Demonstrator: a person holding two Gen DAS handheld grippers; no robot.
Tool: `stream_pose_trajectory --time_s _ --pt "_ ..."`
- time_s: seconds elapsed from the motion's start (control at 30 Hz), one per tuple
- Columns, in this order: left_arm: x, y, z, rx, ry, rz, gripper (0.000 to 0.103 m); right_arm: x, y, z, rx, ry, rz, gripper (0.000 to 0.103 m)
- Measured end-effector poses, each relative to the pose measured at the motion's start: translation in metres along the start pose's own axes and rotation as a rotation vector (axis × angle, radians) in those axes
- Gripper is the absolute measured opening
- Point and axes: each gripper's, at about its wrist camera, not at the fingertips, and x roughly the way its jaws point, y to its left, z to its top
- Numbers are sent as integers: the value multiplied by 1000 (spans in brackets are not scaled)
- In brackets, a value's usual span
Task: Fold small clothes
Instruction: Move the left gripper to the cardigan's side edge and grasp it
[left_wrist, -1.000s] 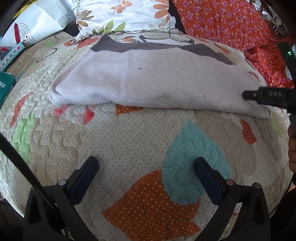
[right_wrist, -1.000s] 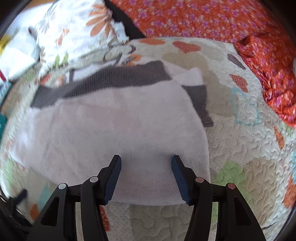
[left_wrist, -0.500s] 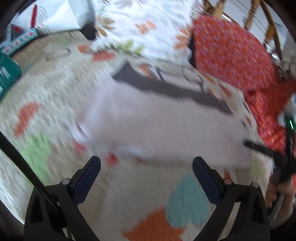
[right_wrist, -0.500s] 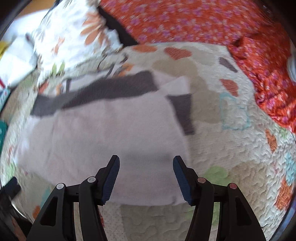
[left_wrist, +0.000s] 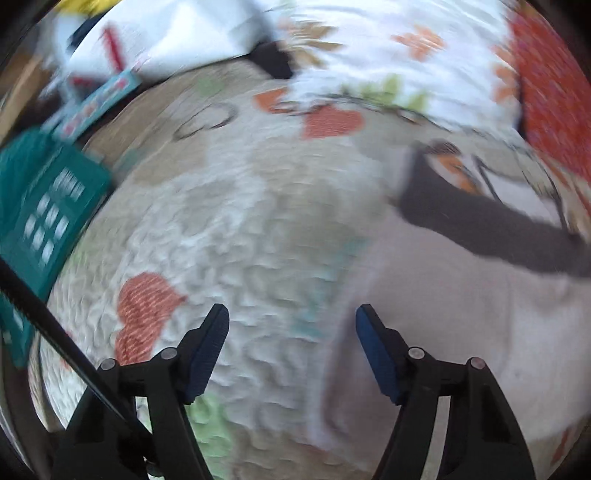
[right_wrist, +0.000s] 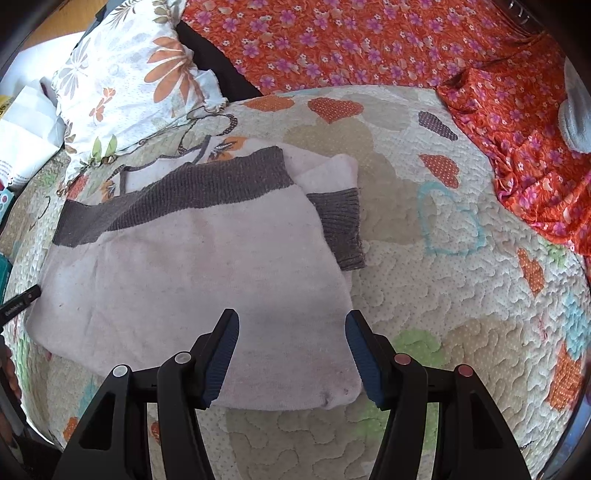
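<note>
Sweater count is one: pale pink with grey ribbed bands, lying folded flat on the quilt. From the right wrist view I count two grey bands, one long strip across the far edge and one cuff sticking out on the right side.

Right gripper hovers over the sweater's near edge, fingers fairly wide apart, nothing pinched between them, pads clear of the cloth as far as I can see.

Left gripper sits at the sweater's left edge. That view is really blurry. Its jaws have just been closing in, but there's a clear gap with quilt showing in it, and the pale edge of the sweater runs just inside the right finger. Can't see any pad pressing on it. Its tip also pokes into the right wrist view, at the sweater's left side.

Other stuff: one floral pillow at the back left, orange flowered fabric across the back and right, one teal box off the left.
</note>
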Motion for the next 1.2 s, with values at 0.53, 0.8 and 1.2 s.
stream_pose_trajectory --time_s 0.53,0.8,1.2 --pt "-41 1 -4 99 -172 67 71 3 22 -5 -42 -32 14 65" --pt "-41 -11 -7 124 -165 52 71 7 23 -6 -55 -20 25 65" --pt "-30 -14 -7 122 -126 24 71 10 32 -9 -89 -12 48 65"
